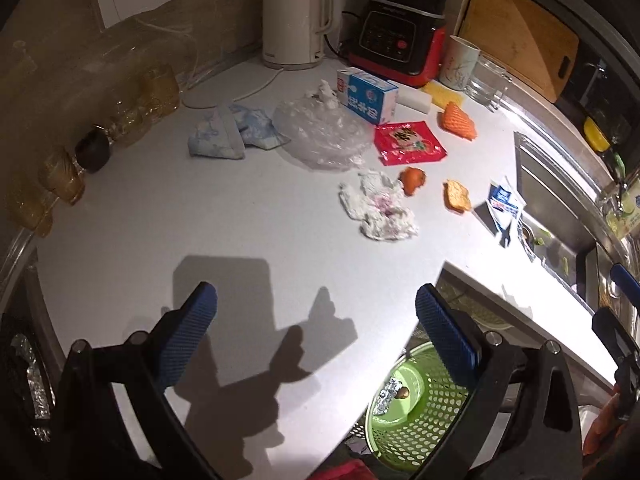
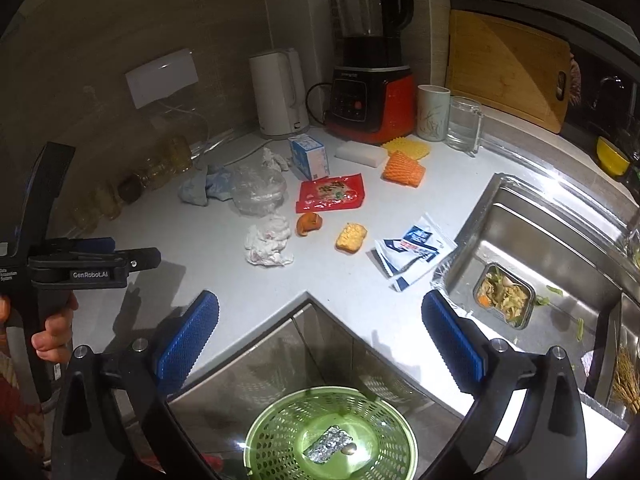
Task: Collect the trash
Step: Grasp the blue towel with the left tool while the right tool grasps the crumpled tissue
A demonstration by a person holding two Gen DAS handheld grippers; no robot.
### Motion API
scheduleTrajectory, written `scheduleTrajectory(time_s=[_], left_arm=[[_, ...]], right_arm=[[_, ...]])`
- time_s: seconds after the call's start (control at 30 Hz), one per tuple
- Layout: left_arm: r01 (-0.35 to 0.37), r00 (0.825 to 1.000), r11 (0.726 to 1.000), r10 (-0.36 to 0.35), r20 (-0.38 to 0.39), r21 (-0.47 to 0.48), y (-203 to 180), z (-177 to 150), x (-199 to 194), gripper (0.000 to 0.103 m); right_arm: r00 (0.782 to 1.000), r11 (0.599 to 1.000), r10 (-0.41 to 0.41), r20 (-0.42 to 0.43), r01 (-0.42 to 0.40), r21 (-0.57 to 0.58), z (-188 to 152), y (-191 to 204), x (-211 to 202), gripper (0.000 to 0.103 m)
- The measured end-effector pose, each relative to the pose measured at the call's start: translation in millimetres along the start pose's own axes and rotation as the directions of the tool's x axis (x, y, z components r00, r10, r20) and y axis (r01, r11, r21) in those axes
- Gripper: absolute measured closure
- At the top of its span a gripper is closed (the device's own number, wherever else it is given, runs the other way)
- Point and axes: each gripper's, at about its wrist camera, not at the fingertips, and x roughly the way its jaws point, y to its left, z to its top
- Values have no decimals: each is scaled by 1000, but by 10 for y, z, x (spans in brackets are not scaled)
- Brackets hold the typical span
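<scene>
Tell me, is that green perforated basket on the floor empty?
Not empty. The green perforated plastic basket holds a crumpled piece of silver foil and a small brownish scrap on its bottom.

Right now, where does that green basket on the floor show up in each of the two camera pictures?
Left wrist view: the green basket sits at the bottom, right of centre, partly behind the gripper's right finger, below the counter edge.
Right wrist view: the green basket sits at the bottom centre, between the two blue fingers, in front of the counter's corner.
Shared landmark: the red packet lying on the counter.
</scene>
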Motion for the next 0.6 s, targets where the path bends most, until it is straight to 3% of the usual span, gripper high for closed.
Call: scheduleTrajectory(time_s=[0.27, 0.6], left_arm=[[-40, 999, 998, 40, 8, -47, 550, 555, 523, 8], [-60, 998, 994, 57, -32, -94, 1083, 1159, 1375, 8]], right_arm=[[996, 995, 91, -21, -92, -41, 343, 432, 650, 2], [989, 996, 81, -121, -84, -24, 506, 721, 1476, 2]])
